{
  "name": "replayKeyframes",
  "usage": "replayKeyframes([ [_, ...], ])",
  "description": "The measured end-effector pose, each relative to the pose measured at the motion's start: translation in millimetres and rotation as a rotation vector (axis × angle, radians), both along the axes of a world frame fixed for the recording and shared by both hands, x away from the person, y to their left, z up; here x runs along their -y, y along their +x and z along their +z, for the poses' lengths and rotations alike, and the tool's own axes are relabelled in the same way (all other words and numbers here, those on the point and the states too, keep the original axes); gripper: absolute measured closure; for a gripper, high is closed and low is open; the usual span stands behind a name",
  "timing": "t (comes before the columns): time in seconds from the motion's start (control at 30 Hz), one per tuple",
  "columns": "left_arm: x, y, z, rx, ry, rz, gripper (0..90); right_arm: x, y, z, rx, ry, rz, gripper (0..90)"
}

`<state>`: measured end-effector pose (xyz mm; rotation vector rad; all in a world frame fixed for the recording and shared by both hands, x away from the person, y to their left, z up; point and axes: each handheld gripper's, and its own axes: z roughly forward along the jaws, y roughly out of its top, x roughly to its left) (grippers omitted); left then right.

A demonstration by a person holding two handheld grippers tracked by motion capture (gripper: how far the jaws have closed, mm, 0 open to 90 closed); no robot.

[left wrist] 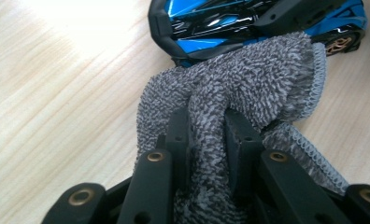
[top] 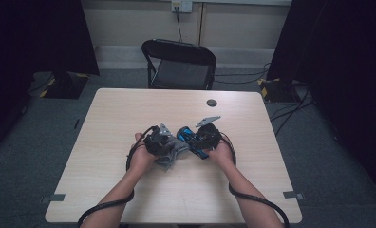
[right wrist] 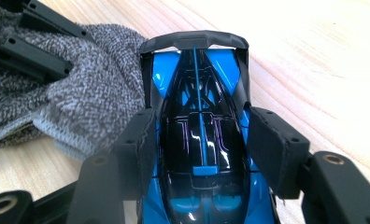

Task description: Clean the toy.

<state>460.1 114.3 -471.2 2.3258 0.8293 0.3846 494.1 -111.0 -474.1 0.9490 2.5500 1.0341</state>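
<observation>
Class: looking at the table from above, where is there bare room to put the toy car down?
Bare wood lies between the hands and the far edge, and along both side edges. It is crowded mid-table, where grey cloth meets blue toy car.

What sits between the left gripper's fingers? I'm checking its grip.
A bunched fold of the grey cloth, pinched between the fingers, in the left gripper view.

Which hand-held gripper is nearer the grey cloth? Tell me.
Left. The left hand-held gripper is shut on the grey cloth; the right hand-held gripper clamps the blue toy car beside it.
</observation>
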Motion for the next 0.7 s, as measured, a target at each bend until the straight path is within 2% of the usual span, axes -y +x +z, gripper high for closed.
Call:
replayKeyframes([
  [0.17, -6.2, 1.8, 1.0, 0.006, -0.001, 0.027, 73.7, 0.3, -0.2, -0.2, 0.001, 0.002, -0.001, 43.5],
  [0.27, -11.2, 3.6, 0.7, 0.006, -0.01, 0.07, 73.6, 0.2, -0.1, -0.3, 0.001, 0.003, -0.001, 43.4],
  [0.57, -27.1, 7.5, 2.6, 0.01, -0.012, 0.126, 73.7, 0.9, -0.4, -0.6, 0.0, 0.01, -0.004, 43.4],
  [0.7, -34.2, 5.4, 5.8, 0.005, -0.028, 0.139, 73.9, 0.6, -0.2, -0.5, -0.001, 0.008, -0.004, 43.3],
])
